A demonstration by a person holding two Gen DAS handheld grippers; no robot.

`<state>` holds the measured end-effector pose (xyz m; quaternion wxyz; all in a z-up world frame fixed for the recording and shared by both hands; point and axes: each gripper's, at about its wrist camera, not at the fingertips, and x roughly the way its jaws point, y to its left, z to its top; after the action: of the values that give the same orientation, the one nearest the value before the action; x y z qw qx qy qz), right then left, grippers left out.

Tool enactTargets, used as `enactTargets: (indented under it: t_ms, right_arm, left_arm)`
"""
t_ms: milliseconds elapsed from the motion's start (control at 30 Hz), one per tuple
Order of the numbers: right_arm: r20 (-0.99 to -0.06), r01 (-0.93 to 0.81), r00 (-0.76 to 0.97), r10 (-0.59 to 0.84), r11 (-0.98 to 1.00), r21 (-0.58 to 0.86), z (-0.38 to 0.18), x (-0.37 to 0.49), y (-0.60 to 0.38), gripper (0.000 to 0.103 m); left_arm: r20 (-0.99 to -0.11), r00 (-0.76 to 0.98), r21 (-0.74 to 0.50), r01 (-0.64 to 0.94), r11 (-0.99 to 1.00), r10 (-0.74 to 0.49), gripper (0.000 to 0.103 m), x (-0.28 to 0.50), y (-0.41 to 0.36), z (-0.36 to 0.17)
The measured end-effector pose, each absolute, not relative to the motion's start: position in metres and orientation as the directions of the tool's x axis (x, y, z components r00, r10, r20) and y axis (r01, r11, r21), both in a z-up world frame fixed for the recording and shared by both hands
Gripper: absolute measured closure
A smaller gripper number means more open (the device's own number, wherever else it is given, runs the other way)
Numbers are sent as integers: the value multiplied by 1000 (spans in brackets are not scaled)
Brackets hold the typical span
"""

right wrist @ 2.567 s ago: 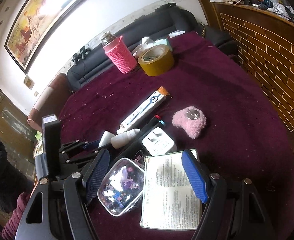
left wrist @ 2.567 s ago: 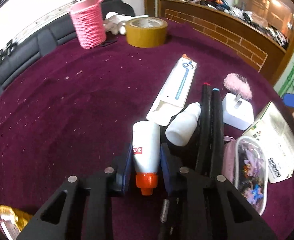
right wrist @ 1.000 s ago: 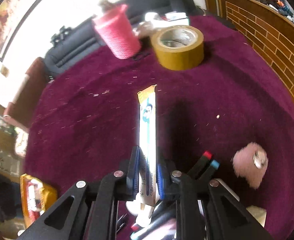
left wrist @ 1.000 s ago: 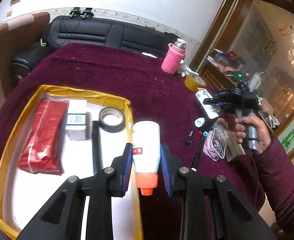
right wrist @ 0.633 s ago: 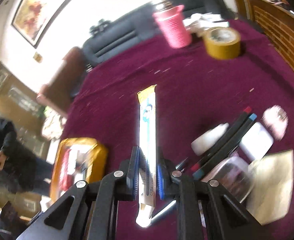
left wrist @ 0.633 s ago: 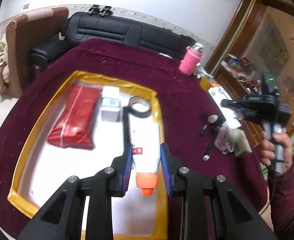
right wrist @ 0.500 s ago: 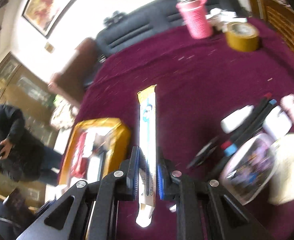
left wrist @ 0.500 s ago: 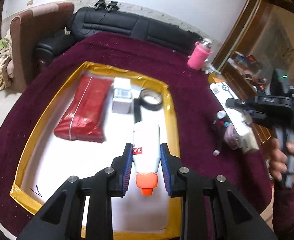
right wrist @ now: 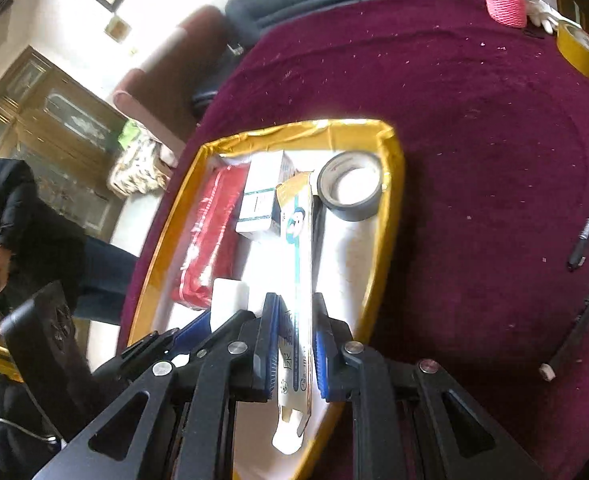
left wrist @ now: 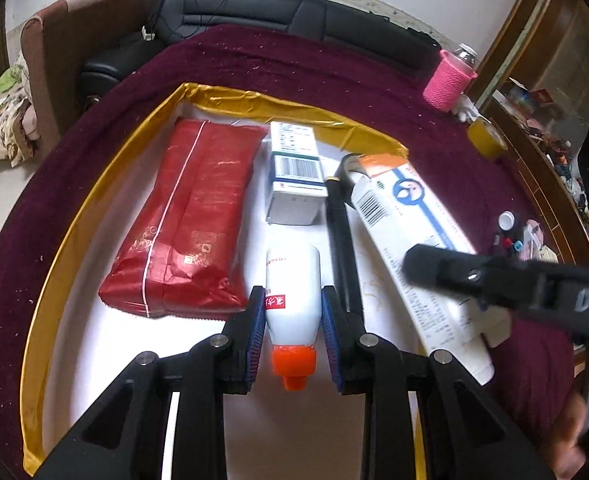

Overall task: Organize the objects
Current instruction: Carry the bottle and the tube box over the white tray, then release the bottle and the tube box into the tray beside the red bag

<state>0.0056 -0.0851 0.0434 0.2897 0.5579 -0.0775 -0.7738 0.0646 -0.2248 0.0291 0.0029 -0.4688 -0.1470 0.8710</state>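
left gripper [left wrist: 293,332]: clamped on bottle [left wrist: 292,300], orange cap toward camera, held over tray [left wrist: 254,100] | right gripper [right wrist: 296,346]: clamped on long carton [right wrist: 296,280], held over tray beside tape roll [right wrist: 352,188] | in tray: red pack [left wrist: 190,220], small box [left wrist: 296,172]

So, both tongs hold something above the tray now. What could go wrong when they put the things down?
1. The two tongs are close together over the tray; the long carton in the right tongs might bump the left tongs.
2. The bottle could land on the black stick beside it and roll.
3. The carton may come down on the tape roll and rest tilted.
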Motion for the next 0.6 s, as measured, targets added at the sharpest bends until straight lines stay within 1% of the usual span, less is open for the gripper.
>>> enactTargets:
  t_ms: [267,300,367,433,467,567,600]
  right_arm:
    - [-860,331,-246,-448,-872,360,28,-3,-98,85]
    - [-863,329,-247,-440,-876,353,26,-2,-99,83]
    - [-865,328,-250,-435,-879,347,27,-3,-97,82]
    - [-865,321,-264,-426,-885,338,31,-1,-95,81]
    - [-863,320,-269,-427,-885,338,33,0,-94,80]
    - [-854,323,-294,-430,-885,335,40,6,-91,73]
    - [-850,325,-310,-425,-888,325,44,8,-89,65]
  left_arm:
    - [-806,-569,-289,136,-948,164,76,65,-230,29]
    - [-804,-571,-291,136,-947,165,73,66,-230,29]
    - [-800,-576,-298,137,-945,168,65,67,-232,30]
    - [-791,-589,-305,143,-942,166,48,68,-231,32]
    - [-786,-596,-307,145,-941,165,45,69,-233,33]
    - [-768,-614,-339,152,-928,180,33,74,-238,39]
    - [-764,-618,-349,153,-925,186,30,76,-239,41]
